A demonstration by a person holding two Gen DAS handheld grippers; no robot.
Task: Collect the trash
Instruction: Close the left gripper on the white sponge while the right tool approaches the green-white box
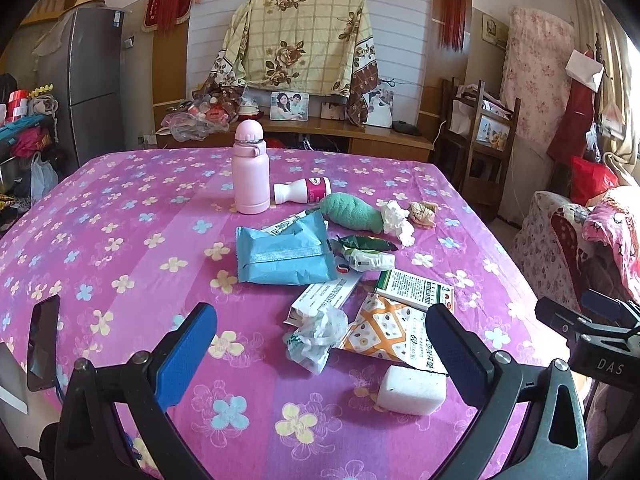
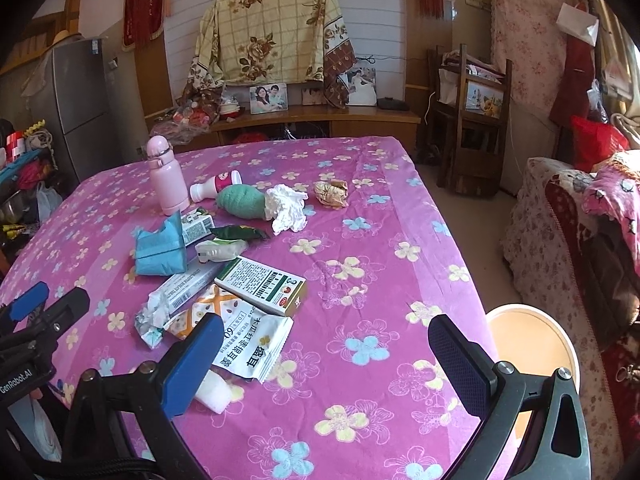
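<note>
Two tools hover at the near edge of a tabletop (image 1: 120, 216) draped in a pink flowered cloth, the left tool (image 1: 320, 354) and the right tool (image 2: 326, 360) both with blue pads spread wide apart and holding nothing. The trash lies in one loose pile at the centre-right of the tabletop, none of it collected yet.

Counted left to right in the left wrist view: one dark phone (image 1: 43, 342) at the near left edge; one upright pink flask (image 1: 251, 168); one small white bottle with a pink label (image 1: 303, 191), lying on its side; one blue tissue pack (image 1: 282, 254); one rolled green cloth (image 1: 352, 208); one crumpled plastic wrapper (image 1: 318, 336); one green foil wrapper (image 1: 366, 243); one long white carton (image 1: 324, 300); two paper wads, one white (image 1: 397, 218), one brownish (image 1: 423, 212); one orange-patterned sachet (image 1: 386, 332); one white sponge block (image 1: 412, 388); one green-and-white medicine box (image 1: 416, 289).

Risks appear plain. Overlapping pieces may drag neighbours along, so a pinch on the sachet could pull the box or carton. The thin wrapper may slip from smooth pads. The bottle could roll if nudged. A wide sweep might topple the flask, likely no trash. A round yellow bin (image 2: 532, 344) appears below the tabletop's right edge; light scraps could miss it.
</note>
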